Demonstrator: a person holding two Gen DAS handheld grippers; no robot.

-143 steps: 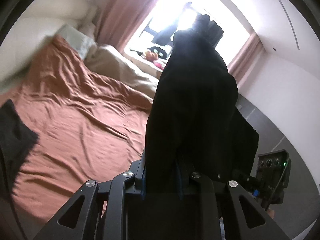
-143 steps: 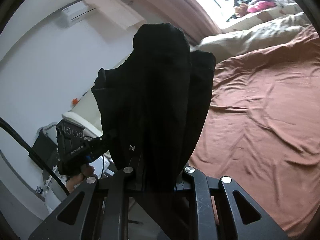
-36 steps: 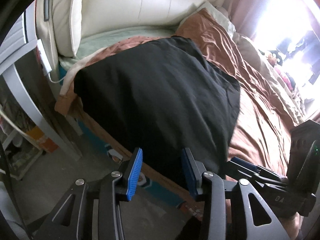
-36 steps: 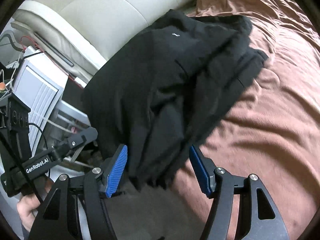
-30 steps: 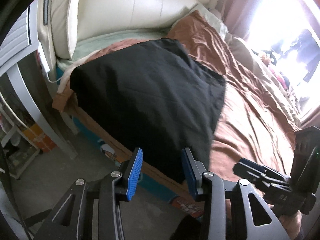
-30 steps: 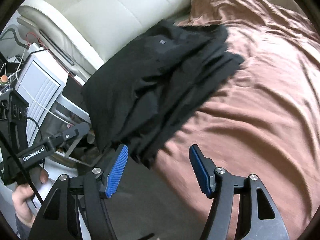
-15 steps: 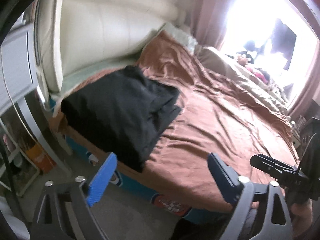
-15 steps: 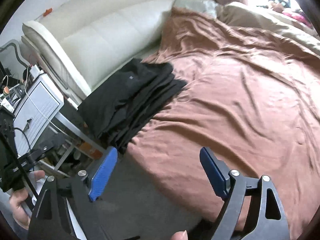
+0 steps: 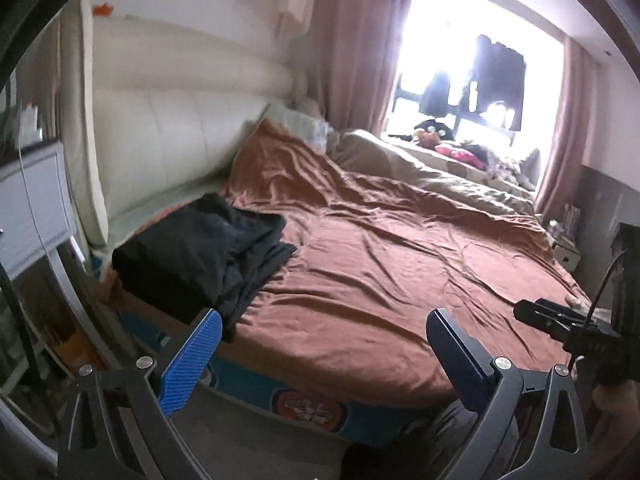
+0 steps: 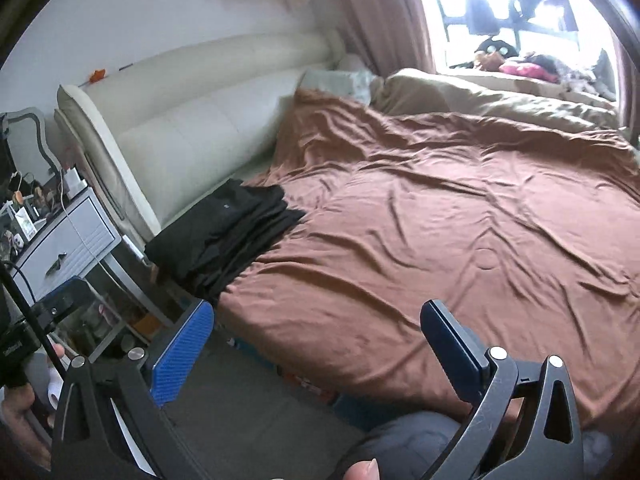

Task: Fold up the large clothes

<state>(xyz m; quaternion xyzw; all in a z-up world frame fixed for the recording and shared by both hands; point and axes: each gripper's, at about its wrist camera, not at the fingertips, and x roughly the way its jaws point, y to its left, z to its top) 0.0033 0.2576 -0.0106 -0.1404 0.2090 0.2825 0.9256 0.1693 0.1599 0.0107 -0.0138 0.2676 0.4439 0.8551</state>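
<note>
We've got the folded black clothes (image 10: 224,232) at the bed's (image 10: 440,240) headboard-side corner. Left gripper (image 9: 320,354) and right gripper (image 10: 316,340) jaws are opening, nothing between them. No readable writing on the clothes.

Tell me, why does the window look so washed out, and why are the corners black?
Left wrist view: the window is blown out by daylight, and the black clothes lose detail. Right wrist view: same glare at the window. Both views: the fisheye lens leaves black corners and bends the bed.
</note>
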